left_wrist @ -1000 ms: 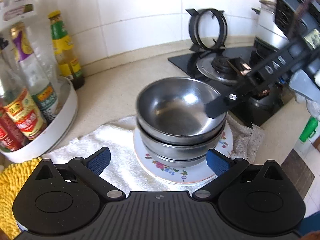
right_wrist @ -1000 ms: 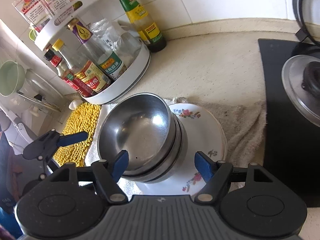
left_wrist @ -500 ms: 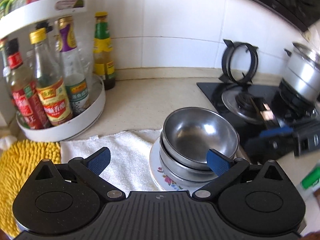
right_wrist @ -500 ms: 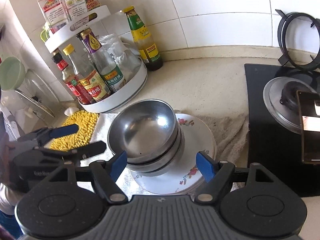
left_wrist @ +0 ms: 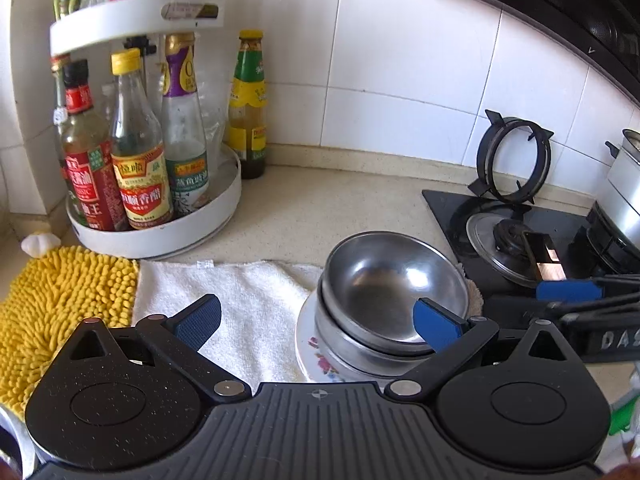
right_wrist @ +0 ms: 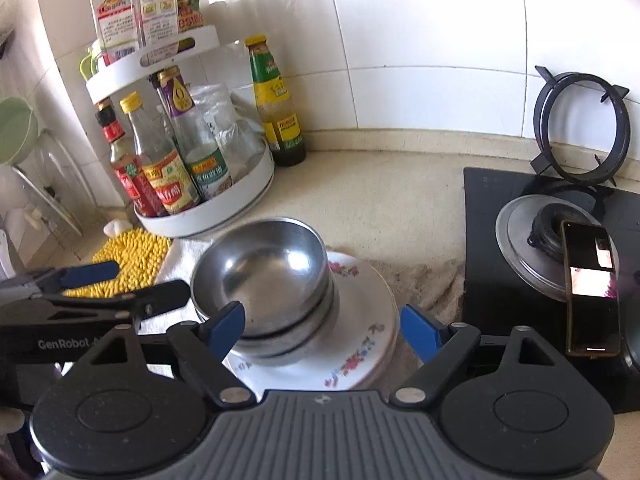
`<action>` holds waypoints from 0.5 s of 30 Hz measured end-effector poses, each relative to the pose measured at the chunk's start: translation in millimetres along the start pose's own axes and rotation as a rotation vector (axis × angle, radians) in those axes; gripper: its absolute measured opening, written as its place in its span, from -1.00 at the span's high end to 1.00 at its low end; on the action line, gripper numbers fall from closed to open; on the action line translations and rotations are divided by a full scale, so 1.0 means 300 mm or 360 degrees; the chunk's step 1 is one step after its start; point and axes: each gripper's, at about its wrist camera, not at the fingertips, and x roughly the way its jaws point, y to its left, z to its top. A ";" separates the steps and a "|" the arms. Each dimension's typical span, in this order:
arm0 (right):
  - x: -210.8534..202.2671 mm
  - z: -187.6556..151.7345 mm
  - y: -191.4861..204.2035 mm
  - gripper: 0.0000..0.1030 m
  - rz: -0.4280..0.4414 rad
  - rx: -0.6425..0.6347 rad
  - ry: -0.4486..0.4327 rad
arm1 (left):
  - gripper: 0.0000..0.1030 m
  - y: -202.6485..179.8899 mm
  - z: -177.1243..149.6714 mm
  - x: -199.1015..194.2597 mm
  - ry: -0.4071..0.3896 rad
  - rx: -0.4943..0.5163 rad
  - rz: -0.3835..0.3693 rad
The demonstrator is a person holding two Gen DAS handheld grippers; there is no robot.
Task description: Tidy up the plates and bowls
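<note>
A stack of steel bowls (right_wrist: 272,276) sits nested on a pile of floral plates (right_wrist: 360,332), which rests on a white towel (left_wrist: 248,300) spread over the beige counter (right_wrist: 380,200), just left of the black stovetop (right_wrist: 500,248). The right gripper (right_wrist: 322,326) hangs near and above the stack, its jaws opening wide with nothing pinched between the blue pads; the bowls lie beyond and below the left pad without touching it. The left gripper (left_wrist: 316,318) is likewise released, jaws spread wide over the towel and the left edge of the plates, gripping nothing. Each gripper shows in the other's view, one on either side of the stack. To the far left stands a white two-tier rack (left_wrist: 160,216) of sauce bottles, with a green-labelled bottle (left_wrist: 246,112) just beside it against the tiled wall. A yellow shaggy mat (left_wrist: 60,304) lies left of the towel. A phone (right_wrist: 590,288) leans on the burner, and a loose pot support (right_wrist: 580,128) is propped against the wall behind.
</note>
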 end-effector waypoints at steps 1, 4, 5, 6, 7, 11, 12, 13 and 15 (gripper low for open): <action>-0.004 -0.001 -0.011 -0.87 0.0000 0.0005 0.0008 | -1.00 -0.017 -0.003 -0.006 -0.0008 0.0010 0.0030; -0.023 -0.007 -0.043 -0.88 0.0024 0.0023 -0.0001 | -1.00 -0.057 -0.010 -0.024 -0.0041 0.0024 0.0125; -0.027 -0.008 -0.050 -0.88 0.0028 0.0023 -0.0003 | -1.00 -0.067 -0.013 -0.033 -0.0053 0.0019 0.0146; -0.032 -0.010 -0.056 -0.88 0.0036 0.0023 -0.0006 | -1.00 -0.074 -0.016 -0.041 -0.0059 0.0003 0.0153; -0.035 -0.012 -0.060 -0.88 0.0048 0.0023 -0.0007 | -1.00 -0.079 -0.019 -0.047 -0.0061 -0.0013 0.0152; -0.042 -0.020 -0.066 -0.89 0.0087 0.0002 0.0003 | -1.00 -0.103 -0.032 -0.056 -0.0049 -0.0031 0.0202; -0.043 -0.022 -0.068 -0.89 0.0092 -0.0006 0.0008 | -1.00 -0.108 -0.035 -0.057 -0.0046 -0.0034 0.0206; -0.043 -0.023 -0.070 -0.89 0.0093 -0.0010 0.0010 | -1.00 -0.114 -0.037 -0.060 -0.0049 -0.0039 0.0211; -0.048 -0.027 -0.077 -0.90 0.0084 -0.0011 0.0013 | -1.00 -0.123 -0.041 -0.063 -0.0049 -0.0054 0.0214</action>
